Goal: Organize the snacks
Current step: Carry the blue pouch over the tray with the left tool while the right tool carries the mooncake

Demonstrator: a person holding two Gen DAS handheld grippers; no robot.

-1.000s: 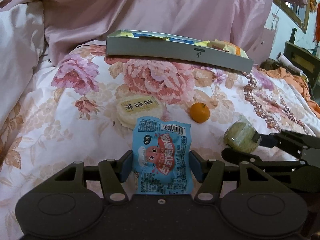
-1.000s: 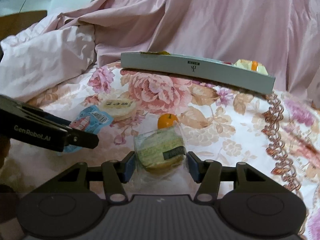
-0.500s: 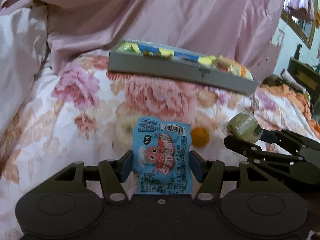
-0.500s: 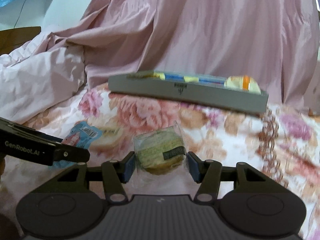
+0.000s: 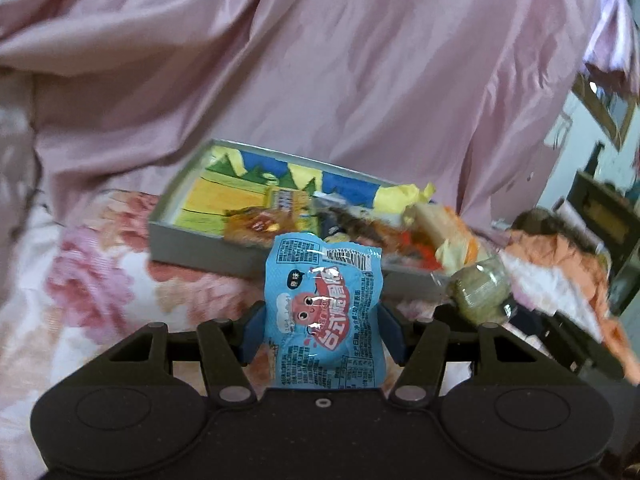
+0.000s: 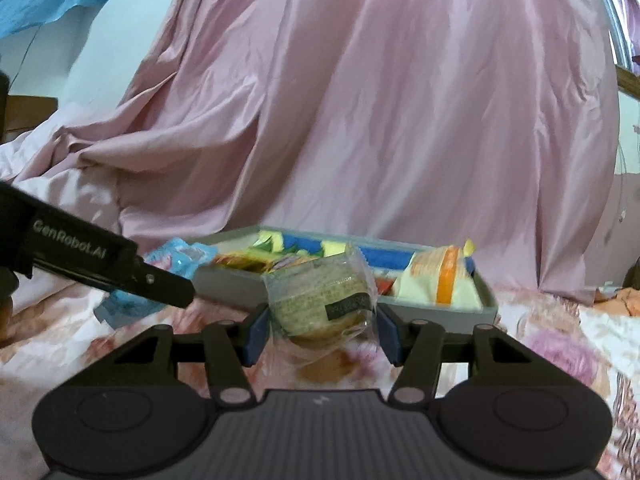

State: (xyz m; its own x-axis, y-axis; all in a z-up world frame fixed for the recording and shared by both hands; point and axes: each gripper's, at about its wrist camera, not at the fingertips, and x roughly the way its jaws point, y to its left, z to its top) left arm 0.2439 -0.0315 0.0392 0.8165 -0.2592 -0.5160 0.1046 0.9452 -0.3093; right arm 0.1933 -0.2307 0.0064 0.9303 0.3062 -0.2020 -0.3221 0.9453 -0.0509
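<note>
Pinching a blue snack packet [image 5: 324,312] upright between its blue pads, the left hand-held gripper [image 5: 323,330] holds it clear of the bed [image 5: 100,280], in front of the near wall of the grey tray [image 5: 188,240]. The packet's top edge overlaps that wall in the left wrist view.

The right hand-held gripper [image 6: 322,330] is clamped on a round greenish cake in clear wrap [image 6: 322,300], the pads pressing its sides; the cake also shows at the right of the left wrist view, just beside the tray's near corner.

The tray lies on the floral bedspread and already carries several wrapped snacks: an orange-and-yellow packet [image 5: 260,224] near its middle and a pale bag with an orange stripe [image 6: 440,280] at its right end. Behind the tray a pink sheet [image 6: 360,120] hangs in folds.
</note>
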